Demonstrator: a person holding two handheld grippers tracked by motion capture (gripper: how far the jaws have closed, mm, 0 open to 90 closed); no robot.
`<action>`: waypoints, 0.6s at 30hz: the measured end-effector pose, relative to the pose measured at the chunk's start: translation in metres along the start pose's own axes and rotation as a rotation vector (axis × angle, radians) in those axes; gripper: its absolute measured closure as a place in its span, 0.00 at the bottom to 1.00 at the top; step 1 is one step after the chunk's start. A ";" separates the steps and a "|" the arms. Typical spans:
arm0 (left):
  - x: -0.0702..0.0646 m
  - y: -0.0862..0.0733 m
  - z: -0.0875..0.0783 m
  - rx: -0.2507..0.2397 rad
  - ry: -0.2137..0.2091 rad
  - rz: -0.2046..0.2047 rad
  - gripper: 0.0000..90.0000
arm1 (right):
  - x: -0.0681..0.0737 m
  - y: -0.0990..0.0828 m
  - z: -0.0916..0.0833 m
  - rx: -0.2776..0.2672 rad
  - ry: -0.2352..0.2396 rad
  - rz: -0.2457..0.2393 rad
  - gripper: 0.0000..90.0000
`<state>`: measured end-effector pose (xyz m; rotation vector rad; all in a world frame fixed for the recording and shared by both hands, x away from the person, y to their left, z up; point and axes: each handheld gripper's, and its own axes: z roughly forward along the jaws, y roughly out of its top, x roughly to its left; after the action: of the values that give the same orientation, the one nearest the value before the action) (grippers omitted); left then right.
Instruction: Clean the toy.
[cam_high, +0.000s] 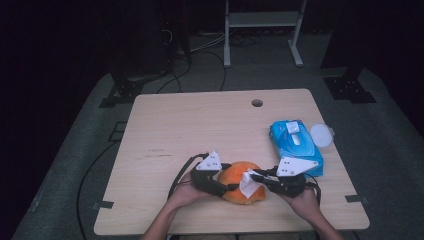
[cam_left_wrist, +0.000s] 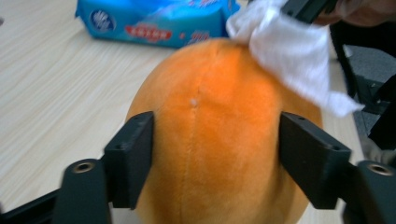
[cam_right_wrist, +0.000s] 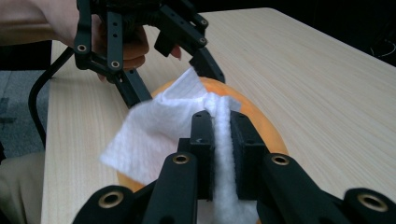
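High view is pretty dim overall: the table (cam_high: 200, 125) catches a soft light from above while the floor and everything behind it drop off into near black, and shadows on the wood are faint. Left gripper view is way brighter, but soft: the orange plush (cam_left_wrist: 210, 140) up close is fuzzy and the blue pack (cam_left_wrist: 159, 23) behind it is blurred. Right gripper view has even light, with the white wipe (cam_right_wrist: 163, 126) nearly blown out and the nearest black parts out of focus.

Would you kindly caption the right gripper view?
Right gripper pinches a white wipe over an orange plush ball.
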<state>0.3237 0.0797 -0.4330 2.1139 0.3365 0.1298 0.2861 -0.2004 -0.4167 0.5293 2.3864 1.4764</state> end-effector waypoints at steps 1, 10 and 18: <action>0.002 -0.003 -0.002 0.001 0.000 -0.017 0.36 | -0.002 -0.001 0.000 0.000 0.000 0.007 0.89; 0.008 -0.011 -0.008 -0.008 0.007 -0.077 0.37 | 0.001 -0.027 -0.016 0.057 -0.006 0.048 0.89; 0.001 -0.009 -0.005 -0.006 -0.018 -0.016 0.38 | 0.001 -0.018 -0.010 0.034 -0.015 0.052 0.89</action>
<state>0.3218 0.0882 -0.4381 2.1049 0.3418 0.1025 0.2786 -0.2152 -0.4283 0.6134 2.4070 1.4501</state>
